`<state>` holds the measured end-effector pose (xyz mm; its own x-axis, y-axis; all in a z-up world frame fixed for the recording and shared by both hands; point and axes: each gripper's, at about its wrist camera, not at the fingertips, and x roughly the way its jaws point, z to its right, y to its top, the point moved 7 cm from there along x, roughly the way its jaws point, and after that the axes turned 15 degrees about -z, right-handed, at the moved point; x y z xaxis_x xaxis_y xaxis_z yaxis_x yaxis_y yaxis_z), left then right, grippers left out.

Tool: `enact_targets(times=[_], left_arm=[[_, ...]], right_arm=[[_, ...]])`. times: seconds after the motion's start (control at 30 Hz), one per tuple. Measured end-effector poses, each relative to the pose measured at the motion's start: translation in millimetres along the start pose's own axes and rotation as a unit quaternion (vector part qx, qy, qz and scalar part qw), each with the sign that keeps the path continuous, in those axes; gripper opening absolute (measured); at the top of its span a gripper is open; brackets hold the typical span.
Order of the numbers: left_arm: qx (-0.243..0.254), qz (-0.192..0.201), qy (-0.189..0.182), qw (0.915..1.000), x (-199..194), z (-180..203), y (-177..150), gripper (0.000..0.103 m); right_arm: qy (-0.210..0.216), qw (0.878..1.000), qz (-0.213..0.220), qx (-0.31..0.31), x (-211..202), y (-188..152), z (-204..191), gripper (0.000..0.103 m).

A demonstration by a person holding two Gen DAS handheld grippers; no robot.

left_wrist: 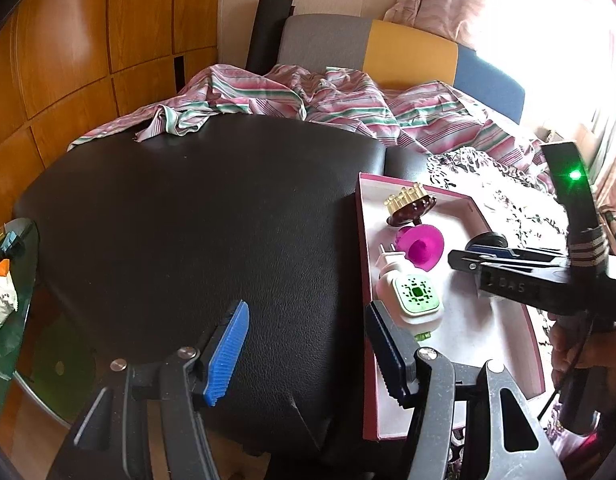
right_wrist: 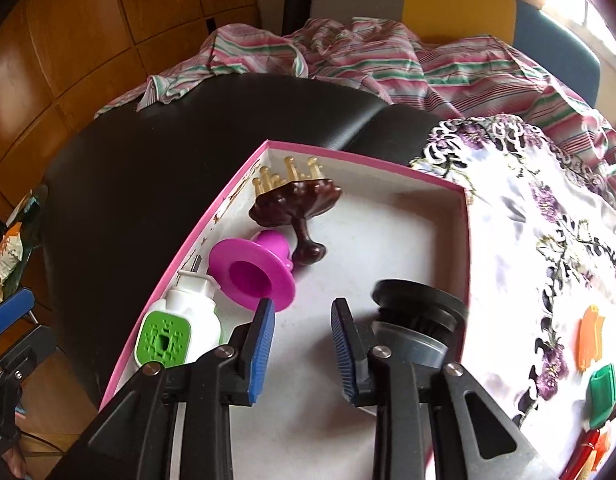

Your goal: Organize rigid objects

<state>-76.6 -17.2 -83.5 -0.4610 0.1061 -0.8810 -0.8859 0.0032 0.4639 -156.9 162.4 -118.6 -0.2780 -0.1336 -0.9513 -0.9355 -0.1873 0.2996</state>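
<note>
A pink-rimmed white box [right_wrist: 466, 216] lies on a black leather seat [left_wrist: 187, 220]. In it are a brown massage brush with pale prongs [right_wrist: 299, 196], a magenta funnel [right_wrist: 251, 276], a white plug-in with a green face [right_wrist: 179, 328] and a black round piece on a grey cup [right_wrist: 420, 312]. My right gripper [right_wrist: 303, 308] hangs open over the box floor with nothing between its blue pads; the black piece sits just right of its right finger. My left gripper [left_wrist: 308, 312] is open above the seat, empty, with its right finger at the box's left rim [left_wrist: 362, 260].
A floral cloth [right_wrist: 548, 220] right of the box carries an orange clip [right_wrist: 590, 338], a green clip [right_wrist: 602, 396] and a red pen [right_wrist: 584, 456]. Striped bedding [left_wrist: 348, 100] lies behind. A glass side table [left_wrist: 11, 320] with snack bags stands at the left.
</note>
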Motion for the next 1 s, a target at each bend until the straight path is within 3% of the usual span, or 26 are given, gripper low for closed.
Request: enact_targets(times=[0.4, 1.0], left_arm=[[0.018, 0.0, 0.003, 0.9998, -3, 13, -3, 0.062], [0.051, -0.007, 0.007, 0.9987, -2, 37, -6, 0.062]], right_arm=[[0.001, 0.999, 0.042, 0.031, -38, -14, 28, 0.032], [-0.022, 0.994, 0.059, 0.087, -63, -43, 92, 0.034]])
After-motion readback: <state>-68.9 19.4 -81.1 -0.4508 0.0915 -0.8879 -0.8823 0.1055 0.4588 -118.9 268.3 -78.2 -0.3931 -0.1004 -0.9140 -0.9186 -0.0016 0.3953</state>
